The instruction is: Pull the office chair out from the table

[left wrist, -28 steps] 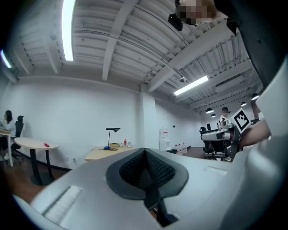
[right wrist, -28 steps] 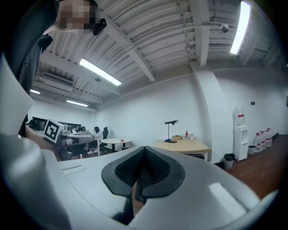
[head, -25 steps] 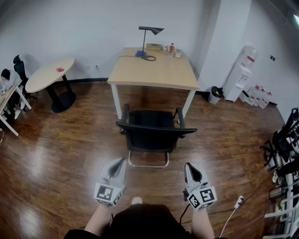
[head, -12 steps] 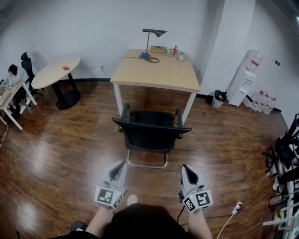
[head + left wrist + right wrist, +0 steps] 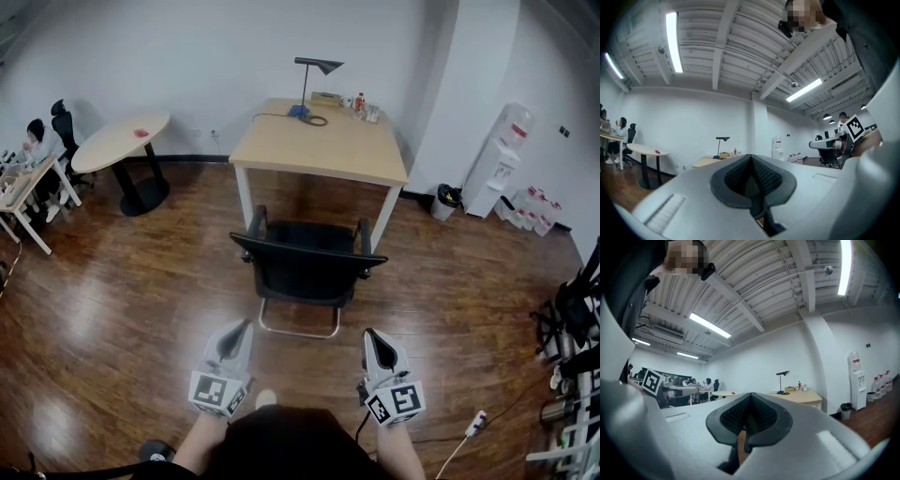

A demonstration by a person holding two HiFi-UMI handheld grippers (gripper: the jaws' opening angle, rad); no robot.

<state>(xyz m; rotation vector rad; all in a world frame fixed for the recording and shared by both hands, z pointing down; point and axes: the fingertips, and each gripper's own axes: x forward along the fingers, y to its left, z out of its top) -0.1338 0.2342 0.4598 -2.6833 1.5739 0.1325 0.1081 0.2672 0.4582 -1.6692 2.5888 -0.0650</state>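
**Supervisor:** Chair position, please.

**Operator:** I see the office chair on the wooden floor, backrest toward me, seat toward the table; its front sits about level with the table's near legs, and I cannot tell whether any of the seat lies under the top; it stands square, not tilted, on its sled base.

**Supervisor:** Grippers?

**Operator:** The left gripper and the right gripper both have their jaws closed together with nothing between them; both point level at the backrest, on my side of the chair and clear of it.

**Supervisor:** Stage of the job?

**Operator:** Undetermined; this fits a chair about to be drawn back, or one already drawn back and let go.

**Supervisor:** Notes on handling?

**Operator:** In my judgement any hold belongs on the backrest's top rail, one gripper either side of centre, so the chair tracks straight; closed jaws cannot take that rail; a sled base drags rather than rolls, so I would expect resistance and a tendency to tip.
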